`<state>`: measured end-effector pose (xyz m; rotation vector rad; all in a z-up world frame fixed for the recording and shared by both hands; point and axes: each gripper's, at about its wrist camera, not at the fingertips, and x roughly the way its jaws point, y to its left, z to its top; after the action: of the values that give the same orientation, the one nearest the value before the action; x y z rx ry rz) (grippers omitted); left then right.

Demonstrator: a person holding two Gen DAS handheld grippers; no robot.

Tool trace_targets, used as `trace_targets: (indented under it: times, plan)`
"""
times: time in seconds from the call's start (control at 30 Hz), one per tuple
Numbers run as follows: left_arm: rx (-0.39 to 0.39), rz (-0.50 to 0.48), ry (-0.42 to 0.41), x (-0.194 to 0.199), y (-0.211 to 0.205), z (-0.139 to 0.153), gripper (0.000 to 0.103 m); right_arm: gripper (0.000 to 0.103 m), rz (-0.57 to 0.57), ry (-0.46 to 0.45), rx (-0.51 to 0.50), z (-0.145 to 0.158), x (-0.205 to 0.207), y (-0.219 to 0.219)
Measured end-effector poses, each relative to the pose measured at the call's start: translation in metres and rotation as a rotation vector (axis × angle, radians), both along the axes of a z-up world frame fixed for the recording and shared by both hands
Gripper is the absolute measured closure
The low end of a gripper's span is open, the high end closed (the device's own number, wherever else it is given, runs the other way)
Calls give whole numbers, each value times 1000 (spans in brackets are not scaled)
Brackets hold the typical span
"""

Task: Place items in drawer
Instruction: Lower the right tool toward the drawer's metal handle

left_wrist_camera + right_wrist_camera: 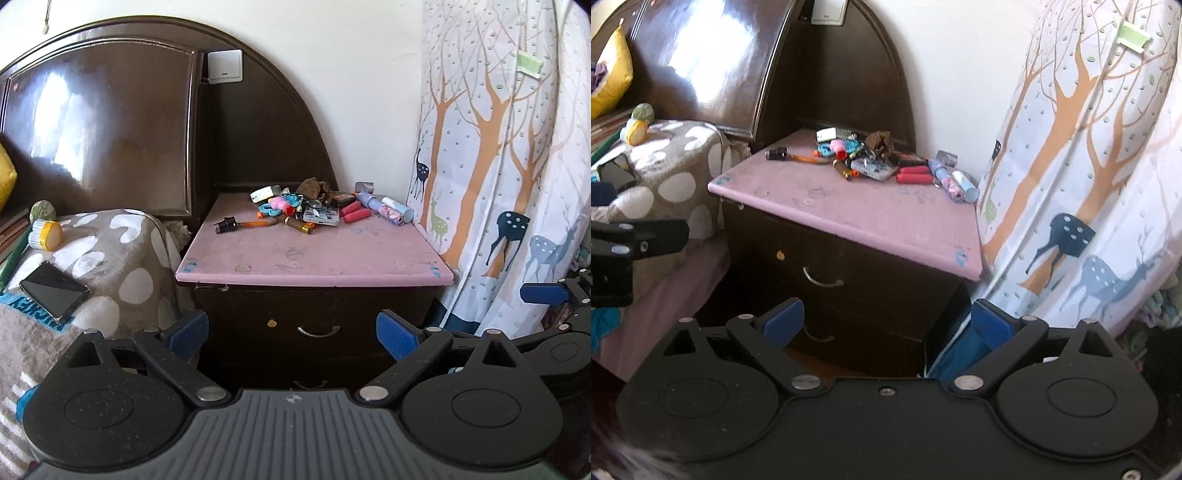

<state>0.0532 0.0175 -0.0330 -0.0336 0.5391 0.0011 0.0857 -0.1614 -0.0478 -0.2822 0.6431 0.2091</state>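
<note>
A dark wooden nightstand with a pink top [314, 254] stands beside the bed. Its upper drawer [258, 321] is closed, with a metal handle [318, 331]; the handle also shows in the right wrist view [823, 281]. A pile of small items [306, 210] lies at the back of the top: a small black torch [226, 225], red rollers [356, 212], a folded umbrella [391, 208]. The same pile shows in the right wrist view [871, 158]. My left gripper [291, 334] is open and empty in front of the drawer. My right gripper [886, 325] is open and empty, lower right of the nightstand.
A bed with a spotted blanket [110, 258] and a phone [53, 291] lies left. A dark headboard [110, 122] stands behind. A fabric wardrobe with deer print [498, 166] stands close on the right. A lower drawer handle [818, 336] shows below.
</note>
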Motion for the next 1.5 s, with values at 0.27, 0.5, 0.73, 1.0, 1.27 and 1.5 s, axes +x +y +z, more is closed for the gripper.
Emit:
trace_targets:
  times: [0.27, 0.5, 0.73, 1.0, 1.27, 1.5]
  plan:
    - [-47, 11, -56, 30, 15, -14, 5, 1, 136, -23, -107, -24, 30, 16]
    - [0, 22, -179, 43, 24, -54, 5, 1, 280, -28, -255, -49, 57, 40]
    - [-138, 17, -165, 66, 59, -65, 5, 3, 461, -35, -365, -86, 80, 70]
    - [-156, 34, -112, 100, 85, -90, 5, 39, 660, -28, -544, -139, 109, 104]
    - [-163, 22, -70, 107, 92, -105, 5, 59, 793, 5, -694, -192, 143, 126]
    - [-200, 33, -62, 110, 103, -108, 5, 62, 872, 48, -758, -217, 160, 137]
